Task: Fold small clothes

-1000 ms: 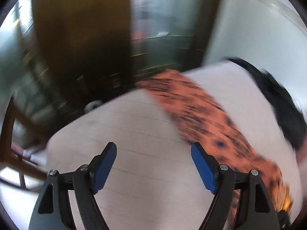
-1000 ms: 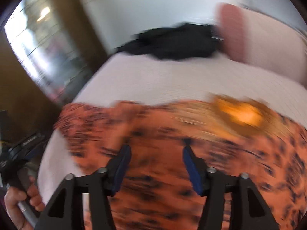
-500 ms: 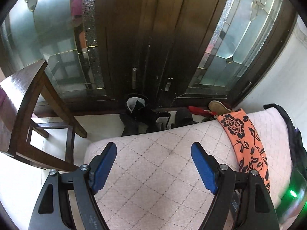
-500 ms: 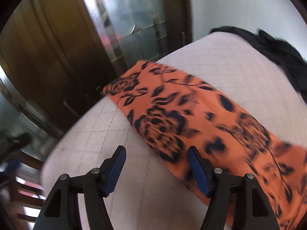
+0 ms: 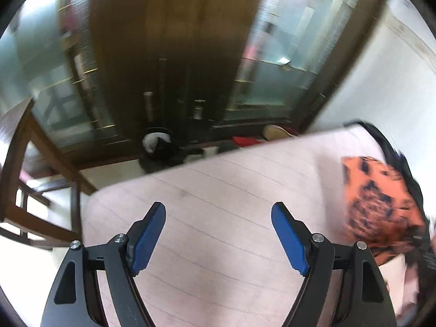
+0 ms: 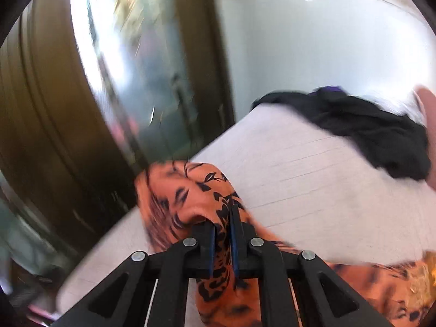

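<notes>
An orange garment with a black flower print [image 6: 188,190] lies on the pale quilted bed [image 6: 313,179]. My right gripper [image 6: 222,218] is shut on a bunched fold of it and lifts that end off the bed. In the left wrist view the garment [image 5: 378,204] shows raised at the right edge. My left gripper [image 5: 218,231] is open and empty above the bare bed [image 5: 218,190], well left of the garment. Both views are blurred.
A heap of black clothes [image 6: 368,125] lies at the far corner of the bed by the white wall. Dark wooden doors with glass panes [image 5: 169,54] stand beyond the bed's edge, with shoes [image 5: 275,132] on the floor. A wooden chair [image 5: 24,163] stands left.
My right gripper has shut on the orange garment and raised its end off the bed. My left gripper has stayed open and swung a little over the bed.
</notes>
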The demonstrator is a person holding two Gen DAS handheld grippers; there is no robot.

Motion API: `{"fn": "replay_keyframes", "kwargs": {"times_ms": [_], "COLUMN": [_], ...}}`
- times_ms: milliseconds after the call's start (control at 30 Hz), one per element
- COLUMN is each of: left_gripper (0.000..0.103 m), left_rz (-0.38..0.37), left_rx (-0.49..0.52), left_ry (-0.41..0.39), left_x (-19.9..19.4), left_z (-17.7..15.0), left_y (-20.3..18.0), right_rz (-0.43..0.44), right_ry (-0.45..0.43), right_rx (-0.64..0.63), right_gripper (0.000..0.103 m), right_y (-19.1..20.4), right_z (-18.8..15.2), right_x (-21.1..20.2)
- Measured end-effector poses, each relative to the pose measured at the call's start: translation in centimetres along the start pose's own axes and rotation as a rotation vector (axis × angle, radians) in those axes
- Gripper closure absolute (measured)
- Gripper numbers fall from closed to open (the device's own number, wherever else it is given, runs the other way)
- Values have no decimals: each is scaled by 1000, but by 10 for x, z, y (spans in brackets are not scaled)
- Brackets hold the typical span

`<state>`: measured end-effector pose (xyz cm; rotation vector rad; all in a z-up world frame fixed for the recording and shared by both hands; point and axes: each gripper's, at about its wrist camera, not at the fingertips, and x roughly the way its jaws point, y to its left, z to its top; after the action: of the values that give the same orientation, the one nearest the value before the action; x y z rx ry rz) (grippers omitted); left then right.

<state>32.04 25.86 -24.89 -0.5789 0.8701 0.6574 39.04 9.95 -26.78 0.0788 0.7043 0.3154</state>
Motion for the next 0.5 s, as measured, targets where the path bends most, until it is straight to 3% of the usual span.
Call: {"fn": "replay_keyframes", "kwargs": {"times_ms": [233, 367, 500], "left_gripper": [23, 23, 23], "left_rz": [-118, -201, -246], "left_rx": [310, 481, 636], "left_ry": [10, 2, -17], "left_x": [-19, -37, -53], "left_z": [-52, -95, -138], "left_y": [-97, -152, -193], "right_rz": [19, -84, -139], "right_ry": [-179, -262, -257], "right_rx": [296, 423, 599], "right_gripper": [94, 94, 94], "right_y": [-149, -234, -306], "right_z": [-19, -80, -153], "right_x": [-144, -225, -269]}}
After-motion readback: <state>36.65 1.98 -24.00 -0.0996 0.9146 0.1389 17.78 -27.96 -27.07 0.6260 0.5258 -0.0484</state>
